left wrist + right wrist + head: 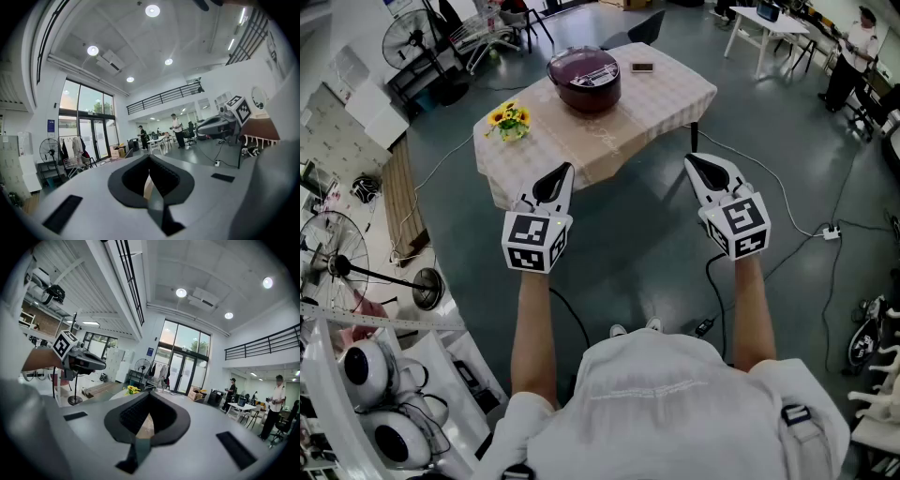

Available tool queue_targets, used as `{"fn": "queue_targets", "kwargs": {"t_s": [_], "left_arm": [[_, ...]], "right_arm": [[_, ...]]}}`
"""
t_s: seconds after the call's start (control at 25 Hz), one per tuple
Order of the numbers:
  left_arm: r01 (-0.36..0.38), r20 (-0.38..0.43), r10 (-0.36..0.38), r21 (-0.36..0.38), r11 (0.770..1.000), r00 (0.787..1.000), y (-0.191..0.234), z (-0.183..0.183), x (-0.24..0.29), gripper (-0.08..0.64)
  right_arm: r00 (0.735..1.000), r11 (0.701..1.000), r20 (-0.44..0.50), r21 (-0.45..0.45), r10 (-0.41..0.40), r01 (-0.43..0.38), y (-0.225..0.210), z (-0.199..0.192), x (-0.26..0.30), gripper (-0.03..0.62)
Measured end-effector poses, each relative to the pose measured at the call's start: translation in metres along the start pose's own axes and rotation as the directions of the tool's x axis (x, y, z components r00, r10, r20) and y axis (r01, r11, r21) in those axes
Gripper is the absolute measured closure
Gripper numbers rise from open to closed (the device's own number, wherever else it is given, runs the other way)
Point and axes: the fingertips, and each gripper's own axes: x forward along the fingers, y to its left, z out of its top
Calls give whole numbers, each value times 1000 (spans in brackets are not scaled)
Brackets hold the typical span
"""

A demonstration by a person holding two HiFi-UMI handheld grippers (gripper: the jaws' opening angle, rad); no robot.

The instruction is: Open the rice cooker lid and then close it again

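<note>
Dark-red rice cooker (584, 80) sits lidded; left gripper (566, 170) and right gripper (693, 160) pressed together

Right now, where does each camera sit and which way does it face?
Head view: on the person's head, steeply down at the rice cooker on the table; both forearms, left tool and right tool show.
Left gripper view: on the left tool, along its shut jaws toward far desks; right tool shows at right.
Right gripper view: on the right tool, along its shut jaws toward the glass doors; left tool shows at left.
Shared: head and right gripper views show the flowers.
</note>
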Motion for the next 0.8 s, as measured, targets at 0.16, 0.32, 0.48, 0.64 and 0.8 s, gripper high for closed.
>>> {"fn": "queue_targets", "kwargs": {"t_s": [0.16,0.32,0.48,0.64,0.8], "left_arm": [[5,-1,-5,3,1000,1000,0,1,7,545],[11,-5,-11,4,1000,1000,0,-1,12,545],[10,-9,-10,4,1000,1000,3,-2,16,545],[6,-23,-6,0,1000,1000,2,-5,20,545],[-3,-36,2,-6,1000,999,1,-10,23,545]], "right_arm": [[1000,1000,5,2,0,0,-5,0,6,568],[1000,1000,17,-9,11,-11,-6,1,10,568],[998,999,40,21,45,-45,-3,3,16,568],[996,995,25,48,83,-84,-6,-3,20,568],[994,992,26,65,104,-105,-8,-6,26,568]]}}
